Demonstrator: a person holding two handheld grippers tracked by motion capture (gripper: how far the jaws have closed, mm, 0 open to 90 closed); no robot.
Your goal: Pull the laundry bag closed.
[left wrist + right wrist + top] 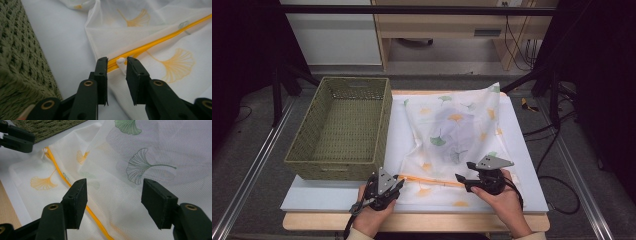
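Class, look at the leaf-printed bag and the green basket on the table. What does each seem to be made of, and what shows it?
Bag: most likely a thin, matt, synthetic mesh cloth; it is see-through, shows a fine weave up close, and creases softly. Its zip looks like orange plastic.
Basket: woven cord or paper rope, perhaps; its walls show a knotted, matt, olive weave with open gaps.

No lettering, label, brand or number readable anywhere. Only printed ginkgo leaves on the mesh bag (pixel 455 131), orange and green, no words among them.
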